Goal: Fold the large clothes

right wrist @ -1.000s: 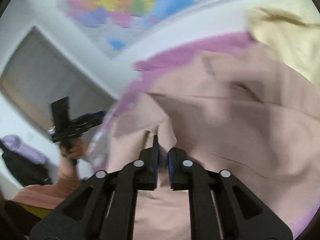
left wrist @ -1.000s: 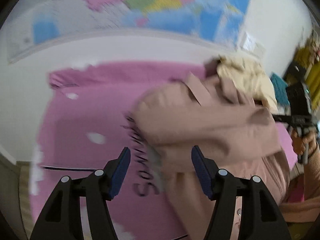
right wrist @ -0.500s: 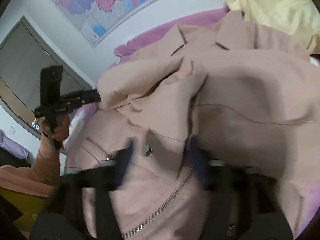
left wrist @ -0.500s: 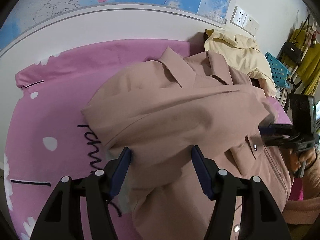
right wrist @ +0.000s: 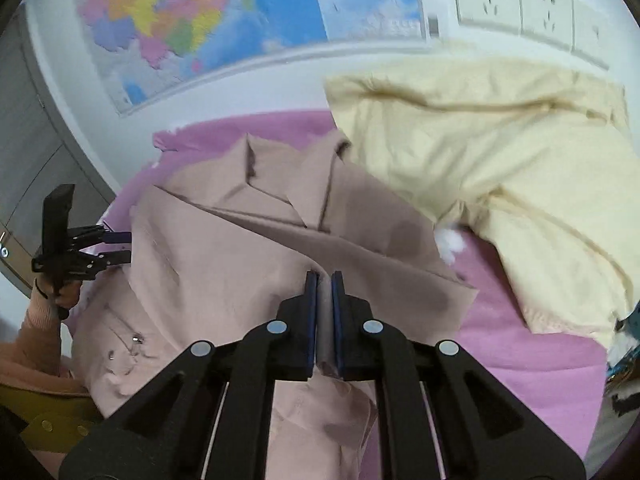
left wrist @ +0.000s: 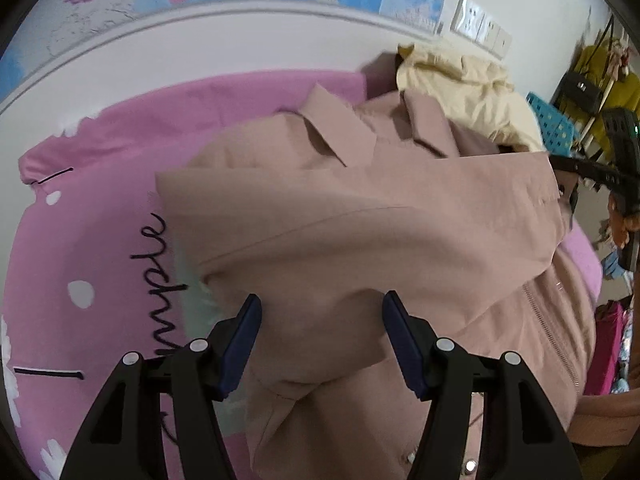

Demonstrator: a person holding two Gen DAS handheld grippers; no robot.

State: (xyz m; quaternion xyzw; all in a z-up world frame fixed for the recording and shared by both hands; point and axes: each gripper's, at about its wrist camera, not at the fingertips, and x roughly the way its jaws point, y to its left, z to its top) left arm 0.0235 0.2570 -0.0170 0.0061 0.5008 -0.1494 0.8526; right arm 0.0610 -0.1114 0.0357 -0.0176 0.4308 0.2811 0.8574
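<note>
On the pink sheet (left wrist: 100,240), your right gripper (right wrist: 324,292) pinches the jacket (left wrist: 360,220) mid-fold; your left gripper (left wrist: 320,320) gapes empty. Next, lay the flap flat.

The pink bedspread (left wrist: 100,208) lies bare to the left of the tan jacket (left wrist: 360,220), and a hand-held gripper could pass there freely up to the wall. On the right a heap of pale yellow cloth (right wrist: 500,152) rises against the wall, touching the jacket's collar and blocking that corner. Below the heap a strip of open bedspread runs along the jacket's right edge. Clutter with a blue basket (left wrist: 552,124) crowds the far right.
</note>
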